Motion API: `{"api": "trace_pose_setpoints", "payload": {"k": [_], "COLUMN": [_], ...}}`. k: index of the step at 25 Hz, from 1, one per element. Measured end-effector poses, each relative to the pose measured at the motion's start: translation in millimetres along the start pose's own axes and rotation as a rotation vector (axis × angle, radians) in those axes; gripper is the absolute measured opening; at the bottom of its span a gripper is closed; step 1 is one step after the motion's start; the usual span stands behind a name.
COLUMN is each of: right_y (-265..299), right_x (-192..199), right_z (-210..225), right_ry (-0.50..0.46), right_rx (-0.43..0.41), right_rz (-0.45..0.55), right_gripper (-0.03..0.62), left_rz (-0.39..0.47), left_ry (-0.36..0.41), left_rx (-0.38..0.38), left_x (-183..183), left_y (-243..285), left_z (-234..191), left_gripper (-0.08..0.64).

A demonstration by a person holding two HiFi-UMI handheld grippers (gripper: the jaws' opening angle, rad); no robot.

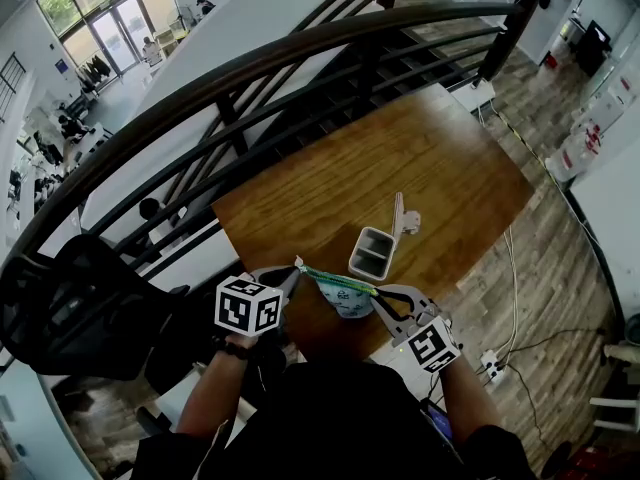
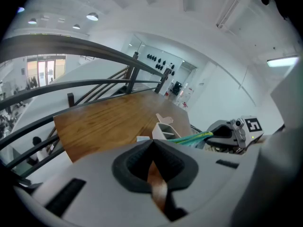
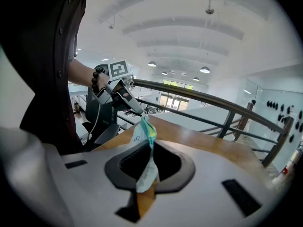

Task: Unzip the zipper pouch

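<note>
- The zipper pouch (image 1: pixel 345 294) was held up in the air between the two tools, above the near edge of the wooden tabletop (image 1: pixel 400 158), with no part of it resting on the wood.
- The left tool (image 1: pixel 293 271) was clenched, its jaws pressed together on the pouch's left end at the zipper line, as seen from the right gripper view.
- The right tool (image 1: pixel 380 294) was clenched on the pouch's other end. In the right gripper view, pale pouch fabric was pinched between its jaws and trailed down below them.
- The green zipper (image 2: pixel 191 138) was stretched almost straight from one tool to the other, and the pouch's light body hung beneath it.
- A white two-compartment container (image 1: pixel 372 253) stood on the tabletop just beyond the pouch, apart from it.
- A small white object (image 1: pixel 404 216), whose kind could not be told, lay beside the container's far end.
- A dark curved railing (image 1: pixel 250 78) was seen beyond the tabletop's far edge.
</note>
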State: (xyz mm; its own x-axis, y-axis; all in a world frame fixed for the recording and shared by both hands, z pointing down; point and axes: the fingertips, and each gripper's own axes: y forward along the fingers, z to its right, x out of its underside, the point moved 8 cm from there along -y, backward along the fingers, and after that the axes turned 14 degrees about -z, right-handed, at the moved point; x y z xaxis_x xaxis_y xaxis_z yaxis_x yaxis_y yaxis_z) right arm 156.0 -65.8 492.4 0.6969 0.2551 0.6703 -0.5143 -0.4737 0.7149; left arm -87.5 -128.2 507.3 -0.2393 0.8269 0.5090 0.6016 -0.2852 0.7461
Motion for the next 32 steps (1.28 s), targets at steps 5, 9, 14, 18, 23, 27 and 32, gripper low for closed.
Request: {"api": "trace_pose_setpoints", "payload": {"k": [5,9,14,18,23,27,32], "right_y": [1,1,2,3,3,6,7], "right_x": [-1,-2,-2,-2,-1,-2,-3], "right_z": [2,3,6,5,6,8,13], "right_ry": [-0.001,0.012,0.007,0.006,0.01,0.013,0.007], "right_rx": [0.005,0.006,0.015,0.008,0.003,0.02,0.075], "right_rz": [0.001,-0.004,-0.002,-0.003,-0.005,-0.009,-0.013], "right_gripper": [0.021,0.021,0.021,0.021,0.021,0.023,0.078], "left_rz": [-0.006,0.001,-0.013,-0.006,-0.004,0.035,0.052], "left_ry": [-0.003,-0.02,0.001,0.008,0.034,0.01,-0.01], "left_rx": [0.002,0.0,-0.019,-0.022,-0.021,-0.019,-0.023], "left_x": [0,2,6,8,8,7,10], "left_y": [-1,-1,4,4,0,-7,-12], "left_z": [-4,-6,-5,-6,-4,-5,-6], "left_gripper": [0.012,0.012,0.014,0.016,0.147,0.149,0.147]}}
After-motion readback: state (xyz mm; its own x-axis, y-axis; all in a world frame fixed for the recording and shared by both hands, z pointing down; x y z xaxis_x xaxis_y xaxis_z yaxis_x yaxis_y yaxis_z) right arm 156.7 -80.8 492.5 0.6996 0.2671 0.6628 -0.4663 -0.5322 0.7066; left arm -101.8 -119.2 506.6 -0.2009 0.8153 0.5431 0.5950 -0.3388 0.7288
